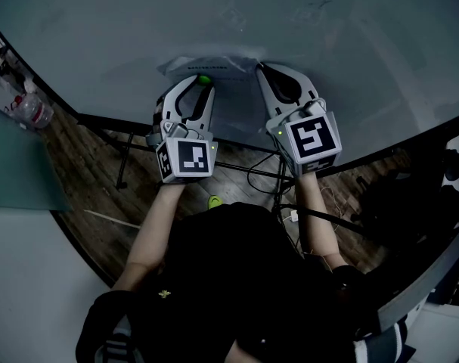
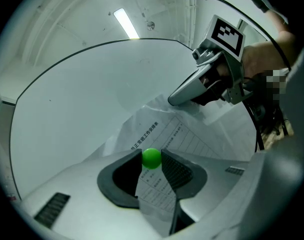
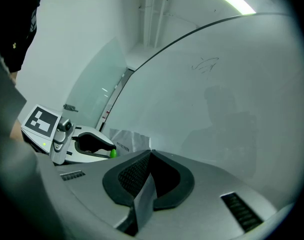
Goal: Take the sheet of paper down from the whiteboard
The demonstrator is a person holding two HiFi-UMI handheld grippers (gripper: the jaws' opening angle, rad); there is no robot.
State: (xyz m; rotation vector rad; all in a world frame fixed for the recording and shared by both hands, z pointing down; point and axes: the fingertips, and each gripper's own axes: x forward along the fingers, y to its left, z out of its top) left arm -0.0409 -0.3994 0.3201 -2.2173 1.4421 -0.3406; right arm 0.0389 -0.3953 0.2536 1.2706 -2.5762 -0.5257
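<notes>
Two grippers are held at the whiteboard (image 1: 138,21). The left gripper (image 1: 195,82) jaws are closed on a green magnet (image 2: 152,158) over the sheet of paper (image 2: 159,126), whose edge is clamped in the right gripper (image 3: 150,153) jaws.

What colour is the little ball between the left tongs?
The ball is bright green, clearest in the left gripper view.

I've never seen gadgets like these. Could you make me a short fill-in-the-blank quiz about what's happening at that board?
1. The round magnet between the left gripper's jaws is ___ in colour.
2. The sheet of paper hangs on a ___.
3. The gripper whose jaws are pressed flat together on the paper's edge is the ___ one.
Missing words: green; whiteboard; right (the right gripper).
</notes>
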